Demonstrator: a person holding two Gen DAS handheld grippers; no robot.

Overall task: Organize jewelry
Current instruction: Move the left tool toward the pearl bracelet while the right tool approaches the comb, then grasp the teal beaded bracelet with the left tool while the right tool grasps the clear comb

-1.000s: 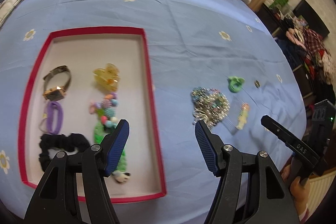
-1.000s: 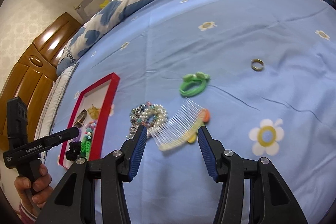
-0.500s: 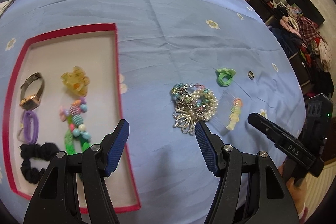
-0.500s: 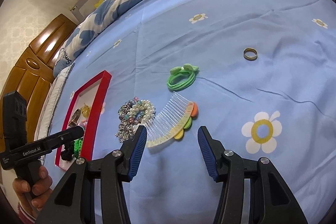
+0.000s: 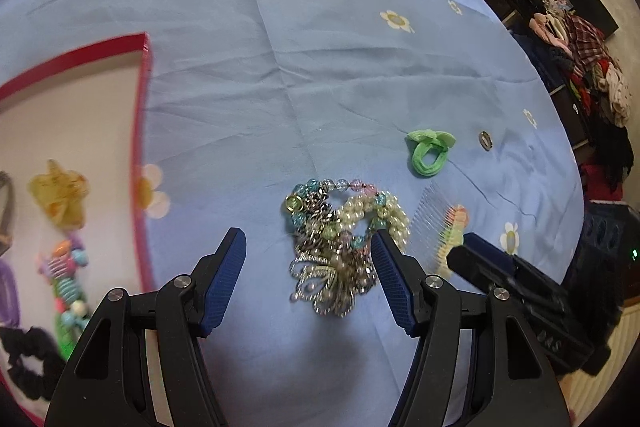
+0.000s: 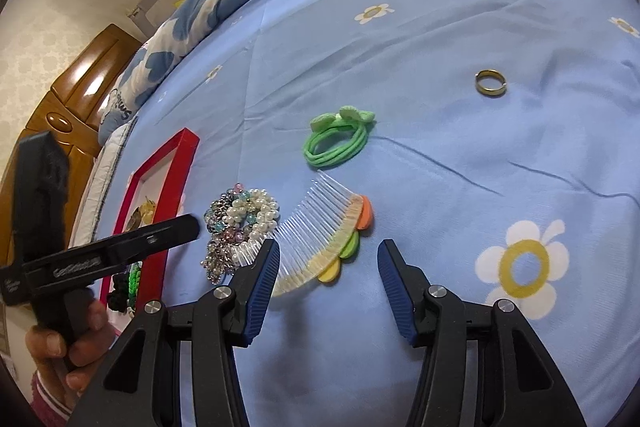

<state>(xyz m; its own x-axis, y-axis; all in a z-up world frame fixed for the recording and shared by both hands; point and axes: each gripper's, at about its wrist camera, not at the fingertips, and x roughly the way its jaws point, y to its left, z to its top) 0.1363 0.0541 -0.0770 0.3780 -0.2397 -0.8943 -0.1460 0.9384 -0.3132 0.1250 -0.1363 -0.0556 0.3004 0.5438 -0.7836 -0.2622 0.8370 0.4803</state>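
I have swung my left tongs [image 5: 308, 251] off the red tray [image 5: 141, 131] to hover over the bead tangle [image 5: 340, 235] on the bed, jaws wide and slightly narrowing, while my right tongs [image 6: 326, 259], empty, straddle the comb [image 6: 320, 239].

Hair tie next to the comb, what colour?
Green hair tie, clearest in the right wrist view.
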